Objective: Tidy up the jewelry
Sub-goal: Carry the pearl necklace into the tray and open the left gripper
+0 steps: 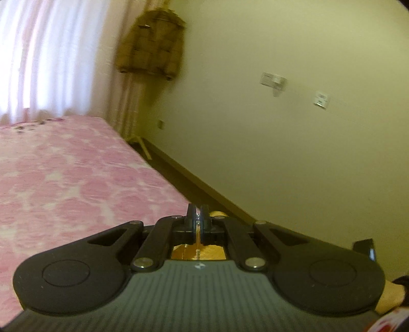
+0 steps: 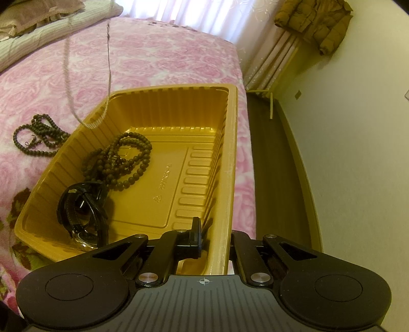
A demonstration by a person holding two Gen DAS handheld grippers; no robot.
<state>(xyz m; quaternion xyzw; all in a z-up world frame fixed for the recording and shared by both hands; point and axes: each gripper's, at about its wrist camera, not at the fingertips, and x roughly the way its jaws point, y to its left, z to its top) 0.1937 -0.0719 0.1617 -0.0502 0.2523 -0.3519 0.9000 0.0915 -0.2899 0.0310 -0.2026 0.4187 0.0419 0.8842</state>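
Observation:
A gold plastic tray (image 2: 231,153) sits on the pink bed. In it lie a dark bead necklace (image 2: 122,158) and a black wristwatch (image 2: 81,212). A second dark bead string (image 2: 38,138) lies on the bedspread left of the tray. A thin silver chain (image 2: 88,120) hangs down from above, its low loop over the tray's far left rim. My left gripper (image 1: 197,219) is shut on the chain's thin strand, held high above the tray (image 1: 199,251). My right gripper (image 2: 212,229) is shut on the tray's right wall.
The pink floral bedspread (image 2: 163,58) fills the left. Folded bedding (image 2: 51,20) lies at the far left. Dark floor (image 2: 276,166) and a cream wall (image 2: 358,153) run along the right of the bed. A brown jacket (image 1: 150,43) hangs by the curtains.

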